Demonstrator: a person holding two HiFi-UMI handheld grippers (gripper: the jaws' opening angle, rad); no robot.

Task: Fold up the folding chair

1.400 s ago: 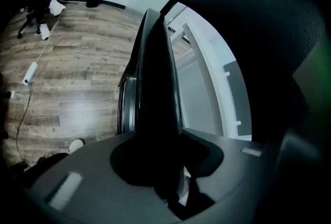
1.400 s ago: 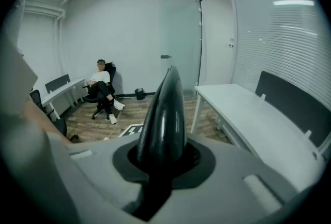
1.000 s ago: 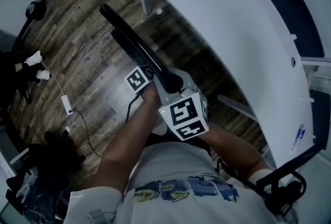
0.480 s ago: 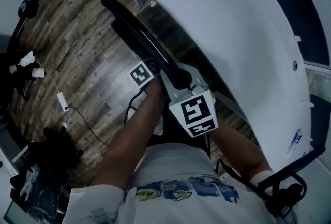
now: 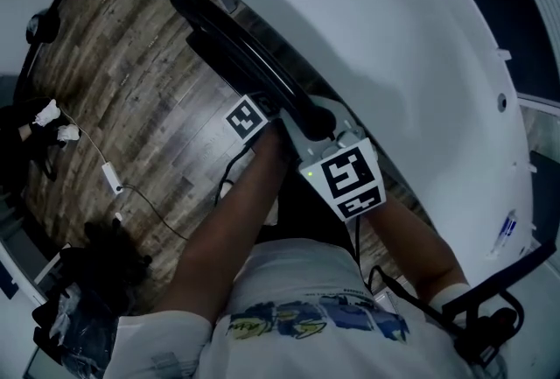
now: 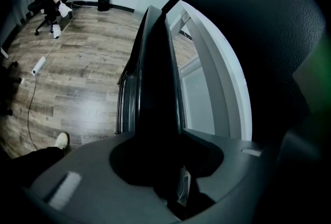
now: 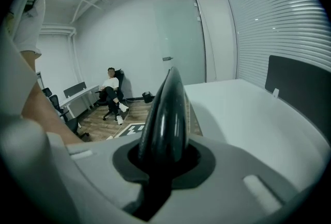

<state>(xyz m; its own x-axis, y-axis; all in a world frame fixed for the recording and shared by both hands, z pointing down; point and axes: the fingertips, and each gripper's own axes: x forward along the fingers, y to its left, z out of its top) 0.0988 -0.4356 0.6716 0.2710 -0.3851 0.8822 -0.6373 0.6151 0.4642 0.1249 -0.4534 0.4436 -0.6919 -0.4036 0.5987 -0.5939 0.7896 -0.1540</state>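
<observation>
Holding the folding chair [image 5: 229,38] by one end only, you have it collapsed to a flat black slab that reaches away from you over the wood floor [image 5: 131,88], just beside the curved edge of the white table [image 5: 394,36]; whether its far end rests on the floor I cannot tell. Your left gripper [image 6: 155,166] pinches the thin stacked panels and frame tubes of the chair, and your right gripper [image 7: 160,161] is clamped on the rounded glossy rim next to it, so both holds sit close together at the near end. That is the main risk, as I judge it: the long free length can lever against the pads, and the smooth rounded rim under the right jaws looks likely to slip out if the chair swings. A swing toward the table would knock the chair against the tabletop edge; a swing the other way could let the panels fall open, since nothing visible latches them. Mind also the power adapter [image 5: 111,178] and its lead on the floor to your left, well apart from the chair, which a dropped leg could catch
</observation>
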